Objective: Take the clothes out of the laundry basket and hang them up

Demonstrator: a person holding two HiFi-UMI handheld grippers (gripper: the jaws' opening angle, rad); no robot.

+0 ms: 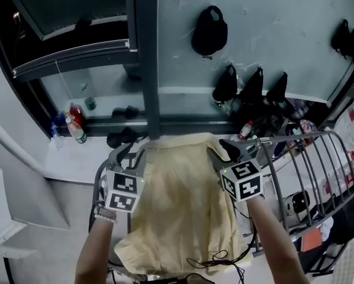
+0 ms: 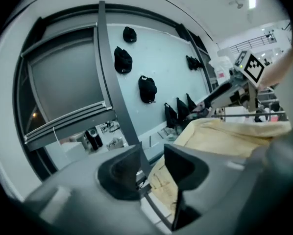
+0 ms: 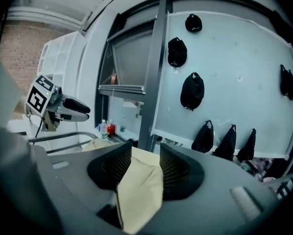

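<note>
A pale yellow cloth garment (image 1: pixel 183 200) lies spread over the left part of a grey metal wire drying rack (image 1: pixel 319 158). Its top edge is at the far edge of the rack, just before a dark vertical window post (image 1: pixel 146 58). The right part of the rack shows bare bars.

The left hand-held gripper (image 1: pixel 125 152) is at the garment's upper left corner, by the left edge of the rack. Its jaws stand apart and nothing is between them; in its own view only the post and a rack bar show through the gap, and the yellow cloth lies just beside its right jaw.

The right hand-held gripper (image 1: pixel 231 148) is at the garment's upper right corner. Its jaws are wide apart, and a fold of the yellow cloth lies loosely in the gap between them. I cannot see the ribbed pads pressing on it.

Behind the rack, several black caps (image 1: pixel 209 31) hang on a pale wall. Some small plastic bottles (image 1: pixel 76 123) stand on a ledge at the left.
</note>
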